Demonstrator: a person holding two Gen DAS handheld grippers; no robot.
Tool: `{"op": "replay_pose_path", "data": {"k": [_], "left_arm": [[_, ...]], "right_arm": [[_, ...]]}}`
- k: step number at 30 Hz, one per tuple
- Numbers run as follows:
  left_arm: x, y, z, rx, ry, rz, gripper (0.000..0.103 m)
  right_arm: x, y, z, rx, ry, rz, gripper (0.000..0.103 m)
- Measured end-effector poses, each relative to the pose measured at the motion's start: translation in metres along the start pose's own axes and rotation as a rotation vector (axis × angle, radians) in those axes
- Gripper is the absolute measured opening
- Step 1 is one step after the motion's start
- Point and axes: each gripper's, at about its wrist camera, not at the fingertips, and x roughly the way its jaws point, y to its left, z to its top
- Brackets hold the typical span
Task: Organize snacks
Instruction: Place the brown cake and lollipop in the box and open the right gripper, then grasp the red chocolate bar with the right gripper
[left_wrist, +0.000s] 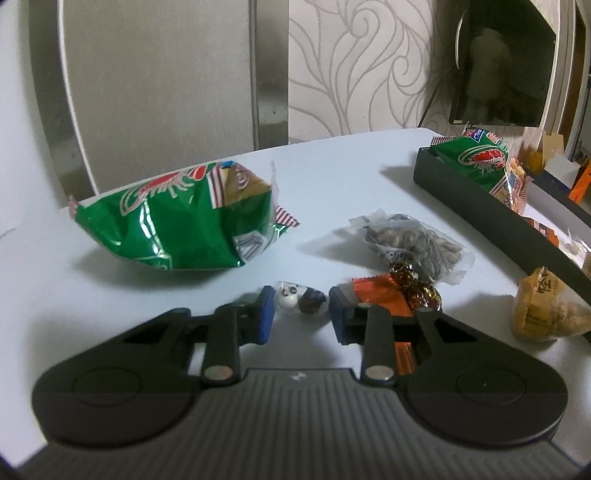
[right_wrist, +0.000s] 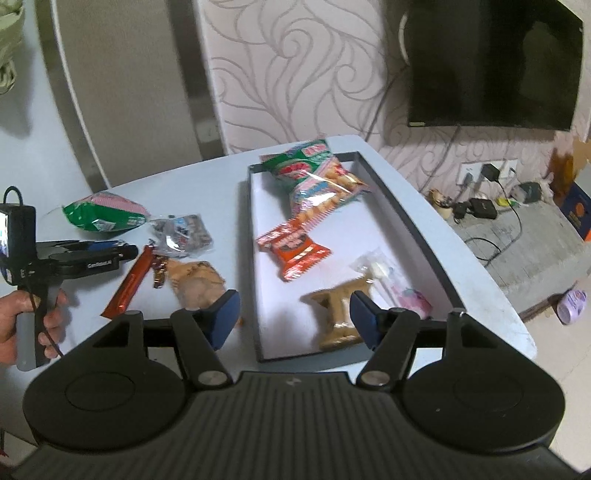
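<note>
My left gripper (left_wrist: 301, 308) is open low over the table, its blue fingertips on either side of a small panda candy (left_wrist: 303, 298). An orange wrapper (left_wrist: 384, 295) and a brown foil candy (left_wrist: 417, 286) lie by the right finger. A green chip bag (left_wrist: 177, 218) and a clear seed packet (left_wrist: 413, 245) lie beyond. My right gripper (right_wrist: 293, 314) is open and empty above the near end of the black tray (right_wrist: 410, 225), which holds a green bag (right_wrist: 314, 173), a red packet (right_wrist: 293, 247), a tan packet (right_wrist: 340, 314) and clear-wrapped sweets (right_wrist: 384, 277). The left gripper (right_wrist: 122, 253) also shows there.
A tan snack bag (left_wrist: 543, 310) lies beside the tray wall (left_wrist: 480, 206). The white table's (right_wrist: 207, 184) right edge drops to a floor with cables and a purple bottle (right_wrist: 570, 301). A dark TV (right_wrist: 491, 62) hangs on the patterned wall.
</note>
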Motion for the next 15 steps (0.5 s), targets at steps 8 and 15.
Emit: {"op": "replay_pose_path", "data": {"k": [8,15], "left_arm": [[-0.029,0.009,-0.019,-0.028,0.022,0.013,0.033],[-0.054,0.023,-0.036,-0.057,0.042,0.004,0.034]], "right_arm": [[0.031,0.066,0.006,-0.139,0.054,0.175,0.051],[0.08,0.139,0.001,-0.233,0.137,0.285,0.05]]}}
